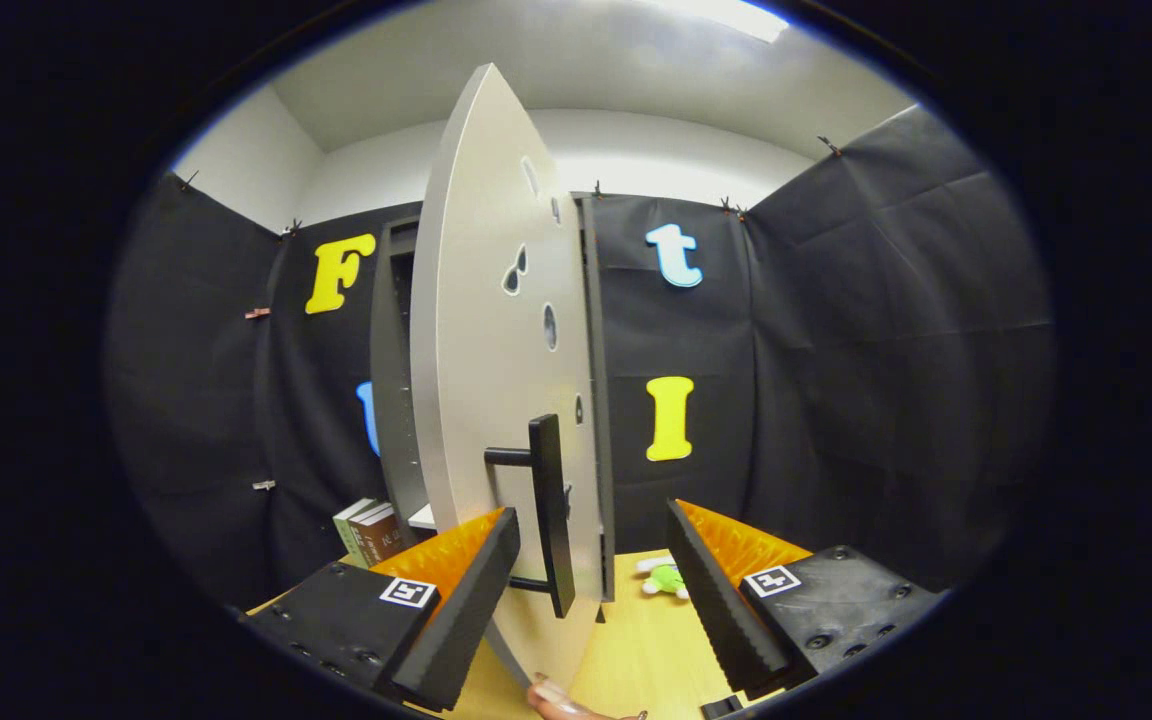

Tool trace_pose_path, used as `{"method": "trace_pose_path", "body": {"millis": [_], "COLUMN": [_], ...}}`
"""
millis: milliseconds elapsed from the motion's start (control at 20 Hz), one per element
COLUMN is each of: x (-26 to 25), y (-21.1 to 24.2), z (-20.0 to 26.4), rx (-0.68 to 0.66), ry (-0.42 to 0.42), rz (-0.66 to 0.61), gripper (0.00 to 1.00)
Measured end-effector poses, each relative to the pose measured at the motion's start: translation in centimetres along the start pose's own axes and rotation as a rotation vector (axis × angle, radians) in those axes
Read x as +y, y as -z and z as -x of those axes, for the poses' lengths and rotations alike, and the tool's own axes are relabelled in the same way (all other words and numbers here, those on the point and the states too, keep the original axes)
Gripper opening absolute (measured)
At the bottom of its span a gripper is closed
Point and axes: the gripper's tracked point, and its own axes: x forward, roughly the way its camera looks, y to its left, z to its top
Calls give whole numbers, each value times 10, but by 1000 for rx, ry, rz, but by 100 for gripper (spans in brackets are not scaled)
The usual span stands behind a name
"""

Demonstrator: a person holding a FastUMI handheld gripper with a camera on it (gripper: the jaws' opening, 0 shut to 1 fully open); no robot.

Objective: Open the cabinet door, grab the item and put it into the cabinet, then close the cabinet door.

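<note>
While gripper [591, 575] gapes, upright handle [549, 512] between fingers, door [496, 380] edge-on.

The gripper [591, 590] has ridged inner finger faces; black screwed housings each carry a square marker.

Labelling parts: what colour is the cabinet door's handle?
Black handle, on a pale grey door; gripper view.

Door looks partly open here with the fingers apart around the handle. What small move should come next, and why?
Probably swing the cabinet door wider. The gripper is open, its fingers flanking the black handle without pressing it, and the edge-on door blocks the opening, with the green toy beyond on the table.
</note>
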Motion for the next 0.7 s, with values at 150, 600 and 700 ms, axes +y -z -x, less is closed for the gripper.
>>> {"method": "trace_pose_path", "body": {"millis": [150,600,700], "x": [44,138,141], "y": [4,38,39], "z": [-16,-58,-63], "rx": [2,65,57], "ry": [-52,-139,-115], "rz": [5,-8,20], "gripper": [96,97,98]}}
